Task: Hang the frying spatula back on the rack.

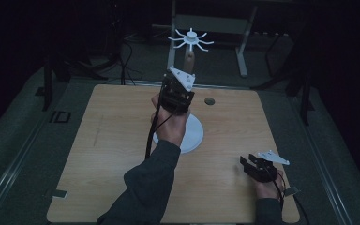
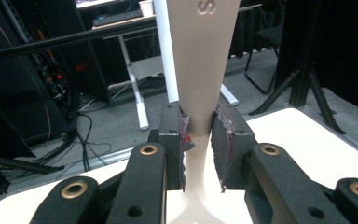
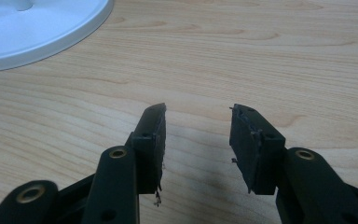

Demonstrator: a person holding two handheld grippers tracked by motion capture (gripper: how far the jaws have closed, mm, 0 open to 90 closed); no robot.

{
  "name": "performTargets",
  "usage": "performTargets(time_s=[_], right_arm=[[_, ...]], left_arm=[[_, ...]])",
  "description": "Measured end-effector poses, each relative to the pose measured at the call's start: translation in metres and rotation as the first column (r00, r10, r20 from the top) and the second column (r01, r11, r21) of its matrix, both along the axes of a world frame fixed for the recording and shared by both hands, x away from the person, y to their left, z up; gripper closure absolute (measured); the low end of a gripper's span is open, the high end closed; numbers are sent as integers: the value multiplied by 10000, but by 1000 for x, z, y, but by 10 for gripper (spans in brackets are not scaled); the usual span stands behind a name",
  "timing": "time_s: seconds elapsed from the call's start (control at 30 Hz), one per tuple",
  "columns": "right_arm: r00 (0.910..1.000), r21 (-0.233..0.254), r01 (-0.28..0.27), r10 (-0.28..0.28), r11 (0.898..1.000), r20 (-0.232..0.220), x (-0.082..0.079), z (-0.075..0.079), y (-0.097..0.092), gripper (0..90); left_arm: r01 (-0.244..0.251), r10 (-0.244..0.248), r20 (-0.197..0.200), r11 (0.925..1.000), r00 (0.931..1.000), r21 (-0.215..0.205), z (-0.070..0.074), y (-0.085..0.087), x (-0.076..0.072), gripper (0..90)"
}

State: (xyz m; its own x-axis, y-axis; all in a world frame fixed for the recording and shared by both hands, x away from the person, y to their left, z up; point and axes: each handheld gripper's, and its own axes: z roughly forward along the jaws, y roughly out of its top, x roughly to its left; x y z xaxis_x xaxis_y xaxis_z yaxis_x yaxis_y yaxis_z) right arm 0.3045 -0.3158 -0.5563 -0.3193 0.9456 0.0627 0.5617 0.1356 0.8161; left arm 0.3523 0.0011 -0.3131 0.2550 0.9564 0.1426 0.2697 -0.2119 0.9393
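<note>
A stand rises from the middle of the wooden table (image 1: 112, 140): a white round base (image 1: 194, 136), a tan tapered post (image 1: 189, 59) and a white spoked head (image 1: 191, 40). My left gripper (image 1: 180, 89) is held up above the base, shut on the post. In the left gripper view its pads press both sides of the narrow part of the post (image 2: 203, 60), and the left gripper (image 2: 200, 119) points away from me. My right gripper (image 1: 244, 164) rests low at the table's near right, open. In the right gripper view the right gripper (image 3: 196, 116) has only bare wood between its jaws, with the base (image 3: 37, 28) at the upper left.
A small dark hole (image 1: 209, 101) sits in the tabletop right of the stand. Beyond the far edge stand a white desk frame (image 1: 241, 47), dark tripod legs (image 2: 303, 88) and loose cables (image 1: 126, 61) on the floor. Bare wood lies left of the stand.
</note>
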Motion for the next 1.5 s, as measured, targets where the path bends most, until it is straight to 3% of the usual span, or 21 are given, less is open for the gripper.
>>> performTargets(time_s=[1.03,1.37,1.5], right_arm=[[10000,5,-5,5,10000,-12,-1,1,0,556],[10000,-7,-16,16,10000,-15,-1,1,1,556],[10000,-19,-25,25,10000,-24,-1,0,1,555]], left_arm=[[-324,331,-211,9990,9992,305,-1,-2,16,748],[-212,220,-249,9992,9994,349,-5,0,17,735],[29,-22,-209,9994,9998,332,-6,1,16,676]])
